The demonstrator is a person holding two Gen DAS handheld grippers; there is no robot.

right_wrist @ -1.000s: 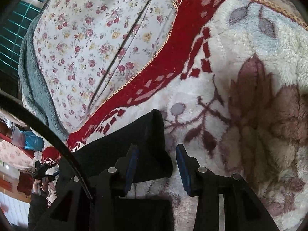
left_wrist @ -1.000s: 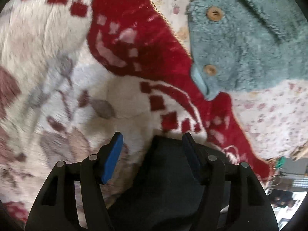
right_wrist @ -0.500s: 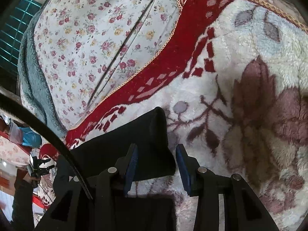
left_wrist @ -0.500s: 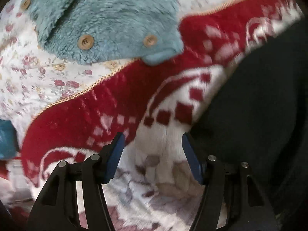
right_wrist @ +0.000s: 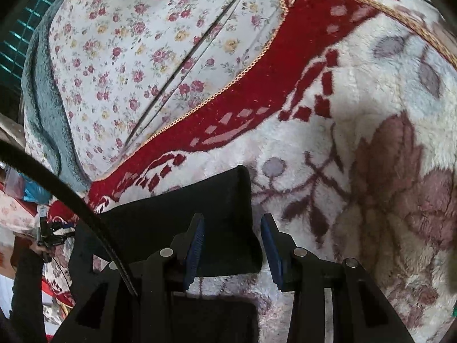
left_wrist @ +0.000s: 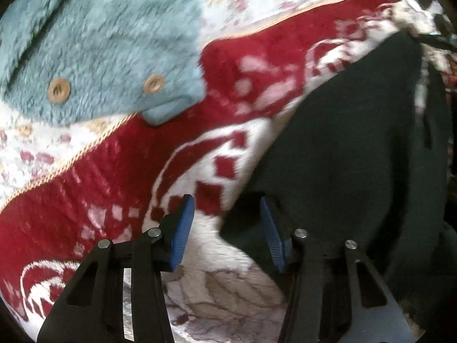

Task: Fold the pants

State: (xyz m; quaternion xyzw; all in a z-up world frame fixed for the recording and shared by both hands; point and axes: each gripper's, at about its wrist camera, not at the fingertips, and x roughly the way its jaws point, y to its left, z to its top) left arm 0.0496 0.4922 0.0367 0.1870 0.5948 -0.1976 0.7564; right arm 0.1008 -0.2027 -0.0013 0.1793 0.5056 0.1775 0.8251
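Note:
The black pants lie on a red and white fleece blanket, filling the right side of the left wrist view. My left gripper is open, with a corner of the pants beside its right pad and blanket between the fingers. In the right wrist view the pants lie at lower left, one end reaching between the fingers. My right gripper is open over that end, its pads apart from the cloth.
A teal fleece garment with wooden buttons lies at the upper left on a floral sheet. The blanket spreads to the right. A black cable crosses the lower left.
My left gripper has swung away from the pants and turned, so the pants now lie to its right. My right gripper has barely moved and stays open over the pants' end.

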